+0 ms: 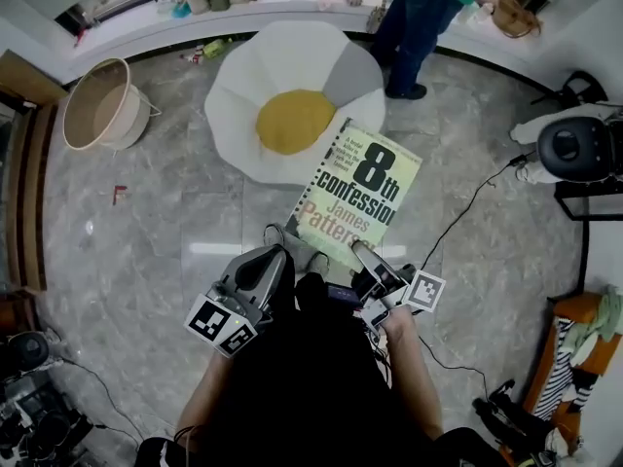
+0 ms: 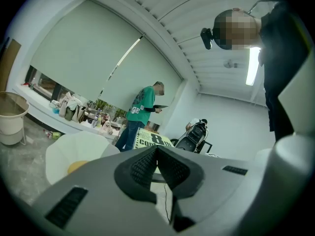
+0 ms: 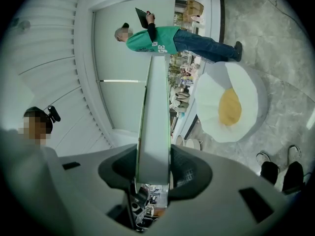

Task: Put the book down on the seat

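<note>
Book [image 1: 358, 195]: light, probably bendy; an edge grip suits it; 5 o'clock of seat [image 1: 255, 86].
Right gripper [image 1: 362, 251]: clamped on its edge.
Left gripper [image 1: 276, 253]: jaws together, empty.

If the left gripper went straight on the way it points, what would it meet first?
Probably the book, held by the right gripper. It shows right ahead of the left gripper, whose fingers are shut. Depth is unclear.

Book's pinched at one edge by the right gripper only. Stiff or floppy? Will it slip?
Probably fairly stiff: the book juts out of the right gripper without visible sag. Edge-on it looks thick, so likely heavy enough to pivot in a one-edge grip. The fingers close squarely on it, so outright slip seems unlikely.
</note>
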